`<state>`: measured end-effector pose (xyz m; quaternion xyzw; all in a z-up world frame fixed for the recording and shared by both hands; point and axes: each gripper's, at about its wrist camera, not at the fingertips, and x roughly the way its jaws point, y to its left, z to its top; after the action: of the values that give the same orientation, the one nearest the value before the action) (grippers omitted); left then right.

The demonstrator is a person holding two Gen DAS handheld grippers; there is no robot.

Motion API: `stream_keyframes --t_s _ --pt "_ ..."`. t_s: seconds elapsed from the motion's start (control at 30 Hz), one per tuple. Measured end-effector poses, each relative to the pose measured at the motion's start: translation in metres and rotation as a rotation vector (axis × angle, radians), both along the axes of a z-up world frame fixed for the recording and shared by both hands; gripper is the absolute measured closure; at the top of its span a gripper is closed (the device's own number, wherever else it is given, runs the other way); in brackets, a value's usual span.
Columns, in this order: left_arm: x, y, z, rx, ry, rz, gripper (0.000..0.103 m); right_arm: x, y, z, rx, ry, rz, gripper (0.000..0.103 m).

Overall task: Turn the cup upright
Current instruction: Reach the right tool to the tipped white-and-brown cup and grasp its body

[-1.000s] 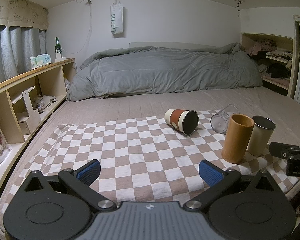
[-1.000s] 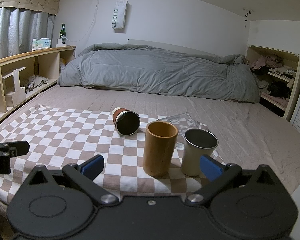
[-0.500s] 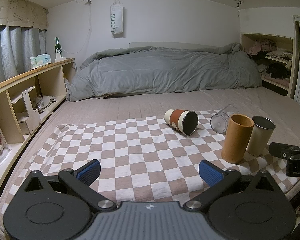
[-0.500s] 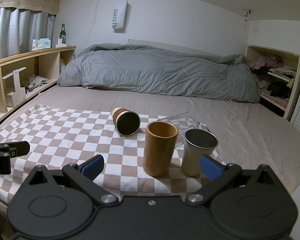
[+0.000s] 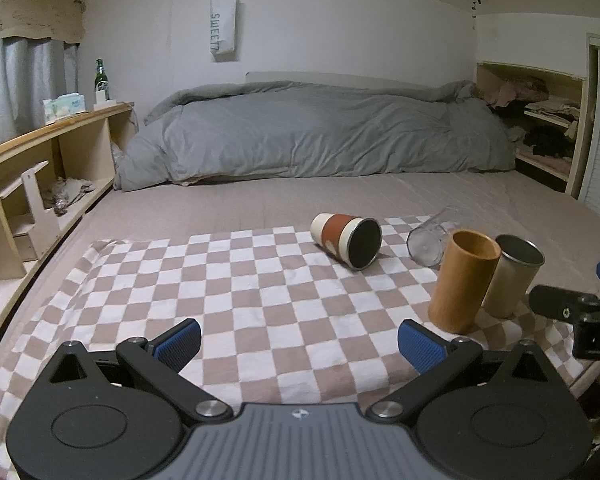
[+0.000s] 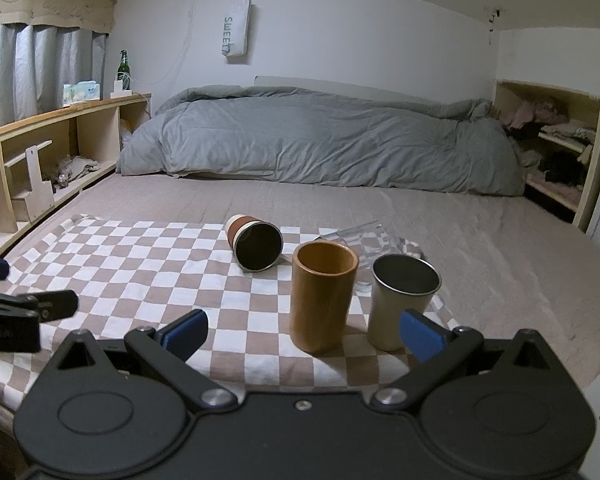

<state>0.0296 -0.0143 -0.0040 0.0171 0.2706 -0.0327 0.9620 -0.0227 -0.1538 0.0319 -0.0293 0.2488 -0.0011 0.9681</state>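
Note:
A white cup with a red-brown sleeve [image 5: 346,239] lies on its side on the checkered cloth [image 5: 228,280], mouth toward me; it also shows in the right wrist view [image 6: 255,244]. A clear glass [image 5: 427,240] lies on its side beside it, partly hidden behind the other cups in the right wrist view [image 6: 366,242]. An orange cup [image 6: 323,295] and a steel cup [image 6: 402,300] stand upright. My left gripper [image 5: 299,342] is open and empty, well short of the lying cup. My right gripper [image 6: 304,334] is open and empty, just before the upright cups.
The cloth lies on a bed with a grey duvet [image 5: 320,136] at the back. A wooden shelf unit [image 5: 40,176] runs along the left. Open shelves with clothes [image 5: 540,128] stand at the right. The bed's front edge is just below the grippers.

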Motion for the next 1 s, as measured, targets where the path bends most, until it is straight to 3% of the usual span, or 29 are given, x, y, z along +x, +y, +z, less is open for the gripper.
stream_keyframes --t_s 0.23,0.5,0.73,1.0 --pt "0.030 -0.006 0.000 -0.008 -0.016 -0.030 0.000 0.030 -0.007 0.017 0.013 -0.077 0.028 0.000" --pt "0.061 -0.006 -0.007 -0.029 -0.009 -0.047 0.000 0.113 -0.010 0.032 0.029 -0.081 0.124 0.000" --pt "0.075 0.001 -0.018 -0.034 -0.004 -0.048 0.000 0.235 0.010 0.038 0.111 0.149 0.181 0.000" --pt "0.085 0.025 -0.024 -0.078 0.004 -0.028 0.000 0.337 0.048 -0.007 0.065 0.372 0.214 0.007"
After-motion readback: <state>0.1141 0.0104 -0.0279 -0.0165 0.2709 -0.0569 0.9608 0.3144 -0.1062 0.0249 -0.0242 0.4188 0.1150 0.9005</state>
